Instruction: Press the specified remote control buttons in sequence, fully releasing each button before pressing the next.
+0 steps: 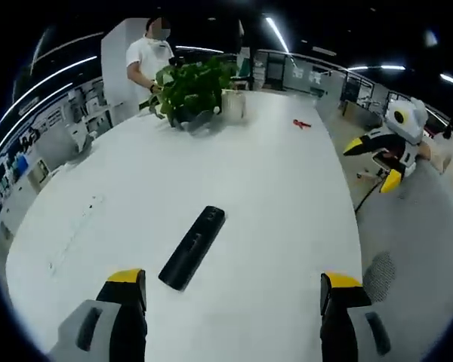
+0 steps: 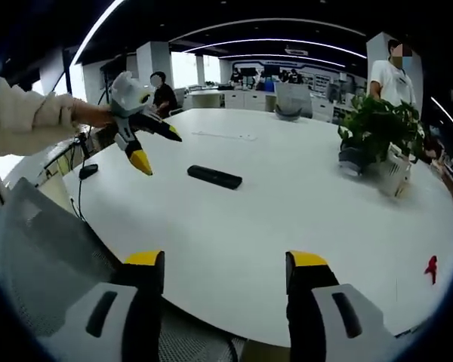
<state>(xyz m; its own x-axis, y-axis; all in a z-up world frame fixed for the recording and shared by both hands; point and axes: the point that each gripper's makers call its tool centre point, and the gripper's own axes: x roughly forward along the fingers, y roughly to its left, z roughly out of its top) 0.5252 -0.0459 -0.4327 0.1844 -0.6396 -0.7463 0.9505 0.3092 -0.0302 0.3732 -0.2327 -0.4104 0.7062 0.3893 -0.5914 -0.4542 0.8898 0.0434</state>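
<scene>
Remote [image 1: 192,246], stiff, light and likely to skid on the tabletop [image 1: 272,196], lies at 11 o'clock of the left tool [image 1: 234,290]; both tools gape empty.

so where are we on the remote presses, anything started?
Nothing looks done: the black remote lies flat on the white table, untouched. In hand: nothing. The left gripper hangs open just short of the remote; the right gripper is open at the table's edge, well away from it. Left: the whole button sequence. The buttons cannot be made out from here.
</scene>
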